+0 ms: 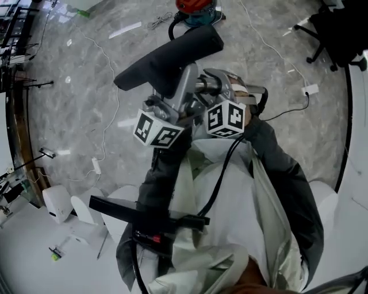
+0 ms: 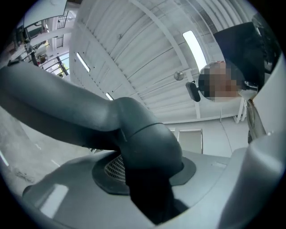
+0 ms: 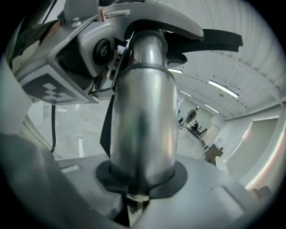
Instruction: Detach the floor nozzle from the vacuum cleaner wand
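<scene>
the left gripper [image 1: 178, 95] is clamped on the dark neck of the floor nozzle [image 1: 167, 57], which is held up in front of the person, its black head slanting up to the right. just beside it, the right gripper [image 1: 215, 85] pinches the shiny metal wand [image 3: 140, 116], which runs up into the nozzle's neck. down on the marble floor [image 1: 259, 57] sit a white box [image 1: 57, 202] at left, a red vacuum canister [image 1: 195, 8] with loose cables at top centre, and a black office chair [image 1: 336, 31] at right.

Left tongs [image 1: 172, 100] and right tongs [image 1: 215, 86] side by side, both clamped.
</scene>
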`<state>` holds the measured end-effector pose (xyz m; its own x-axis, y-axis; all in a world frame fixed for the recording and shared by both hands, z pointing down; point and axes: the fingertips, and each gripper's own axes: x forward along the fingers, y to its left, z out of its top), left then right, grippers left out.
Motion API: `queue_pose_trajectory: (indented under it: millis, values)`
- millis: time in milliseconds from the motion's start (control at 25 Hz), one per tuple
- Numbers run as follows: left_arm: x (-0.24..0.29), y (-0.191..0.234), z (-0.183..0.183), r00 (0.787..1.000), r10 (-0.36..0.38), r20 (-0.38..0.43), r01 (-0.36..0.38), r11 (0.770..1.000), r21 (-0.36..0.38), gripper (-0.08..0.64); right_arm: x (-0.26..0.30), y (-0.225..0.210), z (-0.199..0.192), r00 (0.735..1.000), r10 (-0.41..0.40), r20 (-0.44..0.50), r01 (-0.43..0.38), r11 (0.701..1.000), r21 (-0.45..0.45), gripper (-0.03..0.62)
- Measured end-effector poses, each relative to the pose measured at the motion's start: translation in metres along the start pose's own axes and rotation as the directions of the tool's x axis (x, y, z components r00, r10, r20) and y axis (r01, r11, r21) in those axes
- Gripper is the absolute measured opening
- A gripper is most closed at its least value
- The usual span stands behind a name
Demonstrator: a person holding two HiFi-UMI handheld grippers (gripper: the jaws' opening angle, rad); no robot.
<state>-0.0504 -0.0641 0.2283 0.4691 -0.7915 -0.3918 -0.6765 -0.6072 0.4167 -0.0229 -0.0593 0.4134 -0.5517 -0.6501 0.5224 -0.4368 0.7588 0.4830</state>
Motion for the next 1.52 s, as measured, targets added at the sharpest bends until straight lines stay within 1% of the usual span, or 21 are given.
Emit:
queue_pose_trajectory:
  millis: [80, 240, 320, 360, 560, 600, 640, 720, 760, 800, 840, 920, 1000, 1080, 1160, 1240, 1280, 1360, 1400, 1440, 1520]
  values:
    - [0.011, 0.002, -0.011, 0.999, -0.020, -0.038, 0.019, 0.999, -0.038, 0.179, -0.001, -0.006, -0.009, 1.000, 0.006, -0.017, -0.005, 0.999, 0.035, 0.077]
    - [0.032, 0.005, -0.046, 0.989, -0.072, -0.132, 0.056, 0.991, -0.122, 0.164, 0.004, -0.004, -0.038, 0.993, 0.114, -0.045, -0.107, 0.987, 0.123, 0.077]
    - [0.027, 0.004, -0.044, 0.984, -0.101, -0.148, 0.084, 0.990, -0.113, 0.131, 0.006, 0.006, -0.033, 0.988, 0.148, -0.048, -0.140, 0.980, 0.140, 0.078]
    - [0.022, 0.002, -0.040, 0.982, -0.117, -0.151, 0.103, 0.990, -0.095, 0.094, 0.007, 0.014, -0.028, 0.984, 0.173, -0.040, -0.166, 0.976, 0.140, 0.078]
    - [0.009, -0.008, -0.029, 0.971, -0.192, -0.143, 0.187, 0.981, -0.048, 0.086, 0.003, 0.034, -0.012, 0.948, 0.317, 0.041, -0.319, 0.942, 0.106, 0.077]
    - [0.009, -0.012, -0.029, 0.966, -0.221, -0.135, 0.216, 0.975, -0.051, 0.084, 0.000, 0.036, -0.011, 0.932, 0.358, 0.060, -0.362, 0.927, 0.099, 0.077]
    - [0.008, -0.017, -0.030, 0.957, -0.262, -0.124, 0.257, 0.965, -0.058, 0.084, -0.005, 0.041, -0.011, 0.904, 0.418, 0.087, -0.425, 0.900, 0.095, 0.075]
    - [0.003, -0.029, -0.029, 0.928, -0.361, -0.097, 0.354, 0.932, -0.079, 0.083, -0.017, 0.056, -0.010, 0.817, 0.560, 0.142, -0.573, 0.814, 0.088, 0.075]
    - [0.000, -0.032, -0.029, 0.915, -0.394, -0.085, 0.387, 0.918, -0.089, 0.083, -0.021, 0.062, -0.009, 0.781, 0.605, 0.154, -0.621, 0.779, 0.089, 0.074]
    - [-0.001, -0.033, -0.028, 0.912, -0.403, -0.073, 0.396, 0.913, -0.099, 0.081, -0.022, 0.064, -0.009, 0.771, 0.618, 0.155, -0.634, 0.767, 0.097, 0.074]
    - [-0.001, -0.030, -0.027, 0.919, -0.389, -0.061, 0.382, 0.918, -0.106, 0.080, -0.021, 0.063, -0.008, 0.789, 0.597, 0.148, -0.613, 0.782, 0.111, 0.072]
    - [0.001, -0.023, -0.024, 0.942, -0.334, -0.039, 0.328, 0.939, -0.108, 0.077, -0.014, 0.054, -0.007, 0.866, 0.487, 0.115, -0.499, 0.854, 0.145, 0.069]
    - [0.001, -0.022, -0.018, 0.951, -0.307, -0.031, 0.302, 0.947, -0.105, 0.071, -0.013, 0.045, -0.005, 0.929, 0.361, 0.084, -0.370, 0.913, 0.170, 0.069]
    - [-0.001, -0.026, -0.011, 0.953, -0.302, -0.029, 0.297, 0.948, -0.113, 0.071, -0.018, 0.039, 0.000, 0.965, 0.258, 0.052, -0.264, 0.946, 0.187, 0.067]
    - [0.000, -0.029, -0.005, 0.958, -0.284, -0.030, 0.278, 0.953, -0.119, 0.069, -0.024, 0.032, 0.003, 0.984, 0.176, 0.023, -0.177, 0.965, 0.192, 0.067]
    - [0.002, -0.034, -0.002, 0.962, -0.273, -0.031, 0.268, 0.957, -0.115, 0.069, -0.029, 0.025, 0.002, 0.993, 0.115, 0.008, -0.114, 0.975, 0.190, 0.066]
    - [0.003, -0.038, -0.001, 0.958, -0.283, -0.031, 0.278, 0.954, -0.113, 0.069, -0.032, 0.024, 0.002, 0.994, 0.107, 0.008, -0.107, 0.977, 0.187, 0.066]
    - [0.000, -0.052, 0.000, 0.935, -0.353, -0.028, 0.348, 0.931, -0.109, 0.072, -0.039, 0.029, 0.005, 0.986, 0.162, 0.041, -0.166, 0.970, 0.177, 0.067]
    - [-0.003, -0.060, 0.001, 0.914, -0.405, -0.027, 0.400, 0.910, -0.106, 0.072, -0.044, 0.036, 0.008, 0.972, 0.221, 0.078, -0.231, 0.958, 0.169, 0.067]
    - [-0.006, -0.069, 0.002, 0.889, -0.457, -0.028, 0.452, 0.886, -0.104, 0.072, -0.050, 0.043, 0.011, 0.949, 0.292, 0.118, -0.308, 0.938, 0.158, 0.067]
    - [-0.012, -0.084, 0.003, 0.841, -0.540, -0.032, 0.535, 0.838, -0.105, 0.072, -0.063, 0.057, 0.014, 0.876, 0.445, 0.185, -0.472, 0.871, 0.137, 0.066]
